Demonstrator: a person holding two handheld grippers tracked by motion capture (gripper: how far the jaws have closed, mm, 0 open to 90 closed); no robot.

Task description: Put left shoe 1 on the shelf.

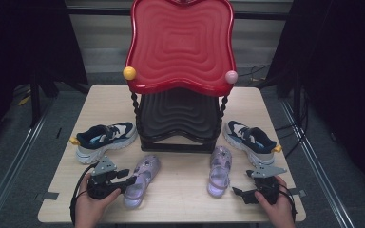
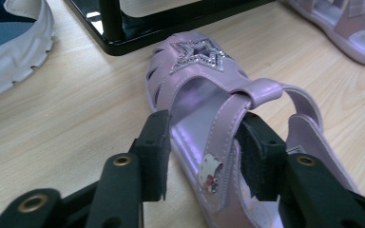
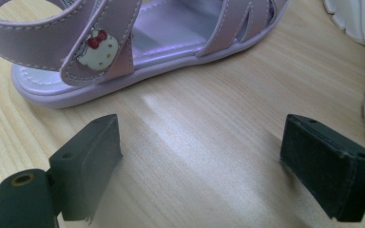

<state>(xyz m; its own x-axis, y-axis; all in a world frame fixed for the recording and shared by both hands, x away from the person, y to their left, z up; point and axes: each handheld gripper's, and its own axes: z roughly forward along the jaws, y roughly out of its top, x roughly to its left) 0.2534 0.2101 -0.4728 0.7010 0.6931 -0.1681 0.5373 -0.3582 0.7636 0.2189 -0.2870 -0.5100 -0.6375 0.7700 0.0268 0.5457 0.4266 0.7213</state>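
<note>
Two lilac sandals lie on the wooden table (image 1: 180, 206) in front of a two-tier rack. My left gripper (image 1: 132, 180) is at the left sandal (image 1: 143, 176), held by a hand at the front left. In the left gripper view the jaws (image 2: 204, 124) straddle the buckle strap and side of that star-topped sandal (image 2: 197, 57). One pad is outside the sole and the other touches the strap from inside, with a gap still showing. My right gripper (image 1: 240, 193) stands wide open (image 3: 202, 129) over bare wood, just short of the right sandal (image 1: 218, 168) (image 3: 100, 47).
The rack has a red wavy top tray (image 1: 180, 42) and a black lower tray (image 1: 180, 116), whose base (image 2: 119, 28) is just beyond the left sandal. A navy-and-white sneaker (image 1: 105, 140) lies left of the rack and its mate (image 1: 252, 140) right of it.
</note>
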